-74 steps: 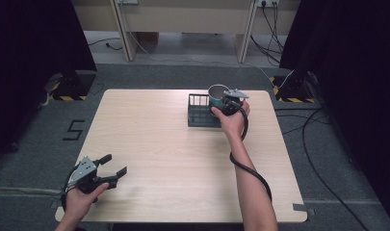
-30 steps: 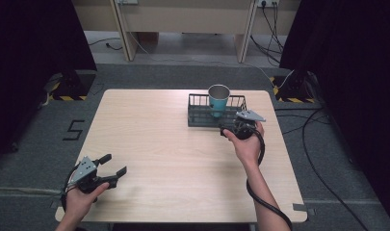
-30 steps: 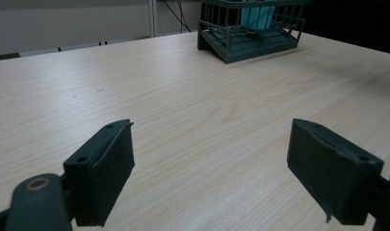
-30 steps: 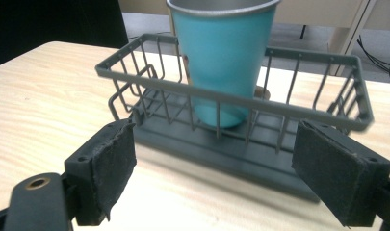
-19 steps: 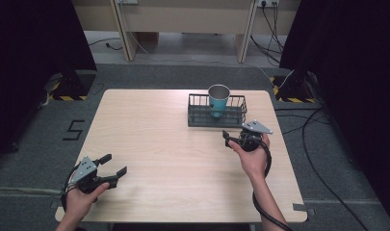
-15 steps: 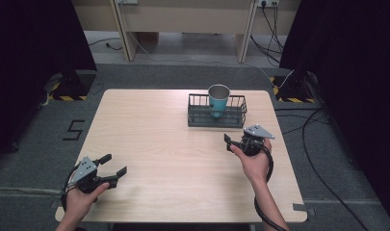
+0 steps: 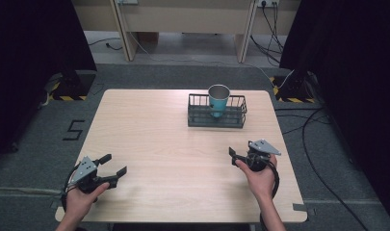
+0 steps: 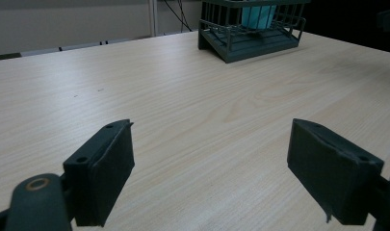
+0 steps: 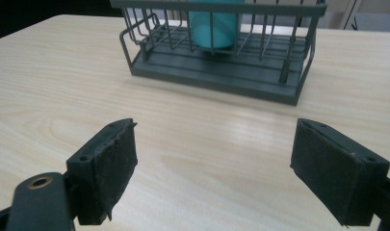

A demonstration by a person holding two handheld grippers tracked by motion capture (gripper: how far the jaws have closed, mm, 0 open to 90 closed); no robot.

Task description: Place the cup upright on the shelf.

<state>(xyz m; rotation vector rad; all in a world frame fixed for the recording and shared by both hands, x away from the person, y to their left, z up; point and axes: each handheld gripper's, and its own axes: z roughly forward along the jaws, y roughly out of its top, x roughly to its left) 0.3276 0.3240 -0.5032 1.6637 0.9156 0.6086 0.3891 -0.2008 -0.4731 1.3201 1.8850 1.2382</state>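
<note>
My right gripper hovers over the table's near right part, jaws spread wide with nothing between them. Ahead of it, well apart, the teal cup stands upright inside the dark wire basket. My left gripper gapes empty at the near left corner.

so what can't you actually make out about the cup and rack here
- Cup: its rim is cut off by the top edge of the right gripper view.
- Cup's base: hidden behind the rack wires in the high view.
- Cup's inside: too small to tell if empty in the high view.
</note>
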